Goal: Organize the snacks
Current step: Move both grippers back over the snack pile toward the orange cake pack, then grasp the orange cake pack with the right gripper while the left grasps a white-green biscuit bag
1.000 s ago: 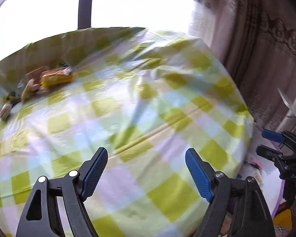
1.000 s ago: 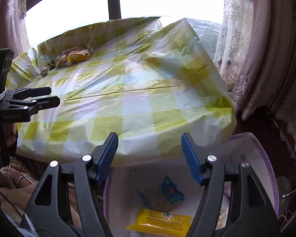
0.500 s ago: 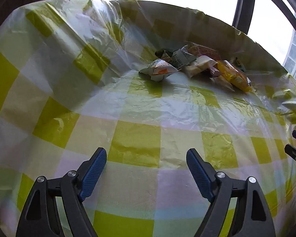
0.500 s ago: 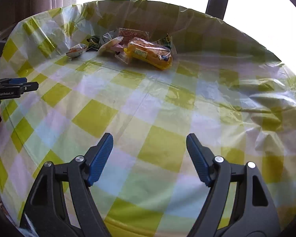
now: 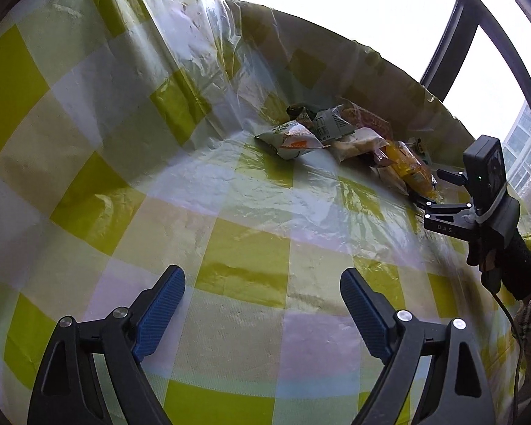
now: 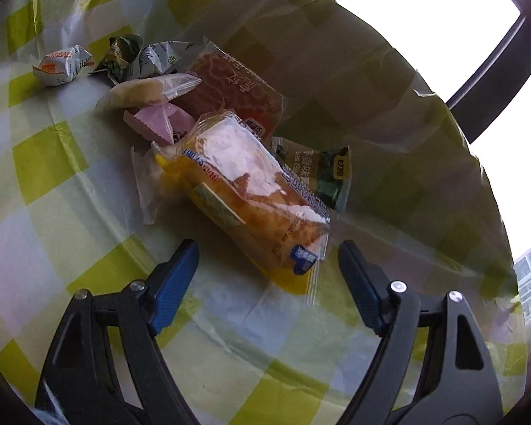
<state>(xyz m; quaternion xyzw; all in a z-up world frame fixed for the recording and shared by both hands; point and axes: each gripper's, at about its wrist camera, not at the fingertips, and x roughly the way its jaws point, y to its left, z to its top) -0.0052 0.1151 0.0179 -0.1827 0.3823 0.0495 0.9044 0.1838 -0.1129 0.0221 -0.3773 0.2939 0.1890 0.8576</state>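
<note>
A heap of snack packets lies at the far edge of the checked table. In the right wrist view a long yellow cake packet point(image 6: 251, 194) lies nearest, with a red packet point(image 6: 233, 92), a pink wrapper point(image 6: 159, 122), a pale biscuit packet point(image 6: 148, 90), a green packet point(image 6: 322, 173) and a white-orange packet point(image 6: 61, 65) around it. My right gripper point(image 6: 267, 276) is open, its jaws either side of the yellow packet's near end. My left gripper point(image 5: 262, 301) is open and empty over bare cloth, well short of the heap point(image 5: 340, 138). The right gripper also shows in the left wrist view point(image 5: 439, 191).
The yellow and white checked plastic cloth point(image 5: 230, 262) rises in a fold behind the heap. A window with a dark frame point(image 5: 446, 49) stands behind the table.
Both grippers have moved forward toward the heap. The right one has closed in until the yellow packet lies between its open jaws; the left one has come slightly nearer.
</note>
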